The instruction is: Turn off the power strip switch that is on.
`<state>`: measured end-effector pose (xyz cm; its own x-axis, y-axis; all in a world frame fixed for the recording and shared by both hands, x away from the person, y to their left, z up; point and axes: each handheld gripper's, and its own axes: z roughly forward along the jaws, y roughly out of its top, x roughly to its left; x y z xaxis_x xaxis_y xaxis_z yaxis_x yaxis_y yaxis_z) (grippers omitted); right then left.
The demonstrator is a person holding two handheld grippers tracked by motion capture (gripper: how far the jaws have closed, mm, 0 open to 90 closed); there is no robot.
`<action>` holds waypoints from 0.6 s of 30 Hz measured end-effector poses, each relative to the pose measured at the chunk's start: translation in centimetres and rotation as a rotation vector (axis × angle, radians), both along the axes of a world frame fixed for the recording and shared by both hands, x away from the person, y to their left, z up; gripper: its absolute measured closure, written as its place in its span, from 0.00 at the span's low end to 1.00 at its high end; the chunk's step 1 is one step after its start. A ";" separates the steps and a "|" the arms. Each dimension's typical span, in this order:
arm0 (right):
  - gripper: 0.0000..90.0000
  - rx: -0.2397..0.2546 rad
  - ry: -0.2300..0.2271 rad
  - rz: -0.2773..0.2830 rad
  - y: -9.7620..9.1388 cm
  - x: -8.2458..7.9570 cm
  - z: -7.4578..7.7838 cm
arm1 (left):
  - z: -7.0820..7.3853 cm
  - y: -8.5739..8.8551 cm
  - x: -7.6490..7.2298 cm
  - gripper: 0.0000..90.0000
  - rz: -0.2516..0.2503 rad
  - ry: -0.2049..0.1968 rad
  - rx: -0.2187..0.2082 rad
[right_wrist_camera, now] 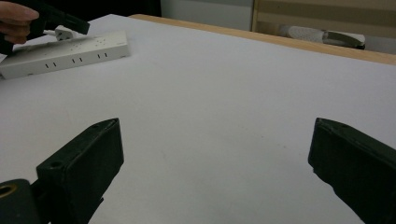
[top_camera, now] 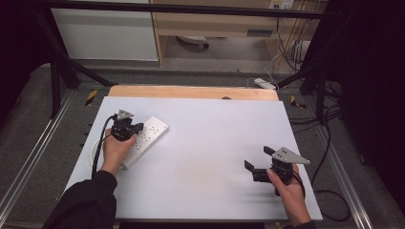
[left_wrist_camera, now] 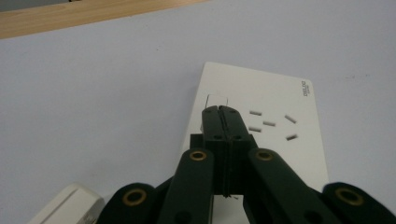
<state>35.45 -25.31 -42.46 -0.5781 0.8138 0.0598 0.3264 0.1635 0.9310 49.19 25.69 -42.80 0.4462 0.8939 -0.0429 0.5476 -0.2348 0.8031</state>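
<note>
Two hand-held grippers were at work — the left hand-held gripper (left_wrist_camera: 222, 112), jaws closed, pressed toward the switch of the long white plastic power strip (top_camera: 146, 137) at the desk's (top_camera: 210, 143) left, while the right hand-held gripper (top_camera: 257, 164) waited open — likely next, a firm push.

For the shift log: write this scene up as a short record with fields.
Surface: white table top with a wooden edge at the far side
Main item: white power strip, lying flat at the table's left
Left gripper: jaws shut, tips over the power strip's switch end; contact not clear
Right gripper: jaws open, nothing between them, over bare table at the right
</note>
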 end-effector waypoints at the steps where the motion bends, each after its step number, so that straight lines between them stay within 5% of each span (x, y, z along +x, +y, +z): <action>1: 0.04 0.000 0.000 0.000 0.0 0.0 0.0 | 0.1 0.0 0.0 1.00 0.001 -0.005 -0.003; 9: 0.04 -0.001 0.000 0.002 0.0 0.0 0.0 | 1.1 -0.1 -0.6 1.00 0.000 -0.058 -0.018; 18: 0.04 -0.001 0.001 0.002 0.0 0.0 0.0 | 2.2 -0.4 -1.3 0.62 0.032 -0.124 -0.043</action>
<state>35.44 -25.26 -42.45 -0.5794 0.8129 0.0591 0.3268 0.1653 0.9305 47.86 25.30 -40.64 0.4214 0.9064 -0.0279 0.4504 -0.1825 0.8740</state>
